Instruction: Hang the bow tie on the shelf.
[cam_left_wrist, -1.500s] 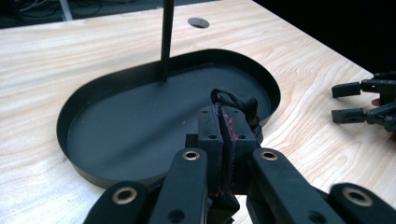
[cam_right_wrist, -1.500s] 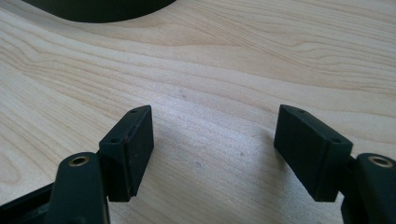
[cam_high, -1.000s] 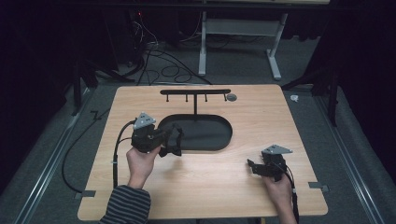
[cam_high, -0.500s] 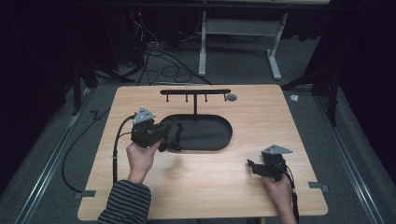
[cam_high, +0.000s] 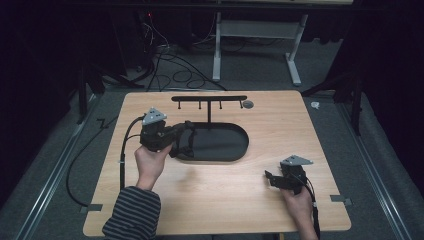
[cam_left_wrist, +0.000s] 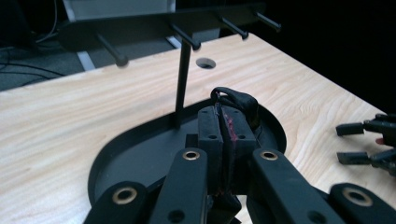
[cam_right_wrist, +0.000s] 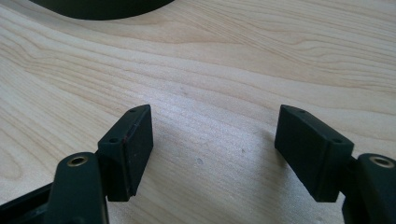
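Holding a black strap (cam_left_wrist: 236, 100), the left gripper (cam_high: 186, 141) has shifted slightly right.

claws: 2, left claw (cam_high: 187, 140), right claw (cam_high: 270, 179) | hands: 2 | counter (cam_high: 280, 125): 1 | black oval tray (cam_high: 225, 145): 1, just ahead of left claw | peg rack (cam_high: 209, 98): 1, beyond left claw | pegs on rack: 4 | black strap loop (cam_left_wrist: 238, 100): 1, at left claw's tips | hole in counter (cam_high: 247, 104): 1

At lower left, a dark striped sleeve (cam_high: 132, 215) covers one forearm. Both grippers are black – left gripper (cam_high: 181, 141), right gripper (cam_high: 270, 179) – each topped by a grey three-cornered plate, trailing black cable, with brass-ringed pivots.
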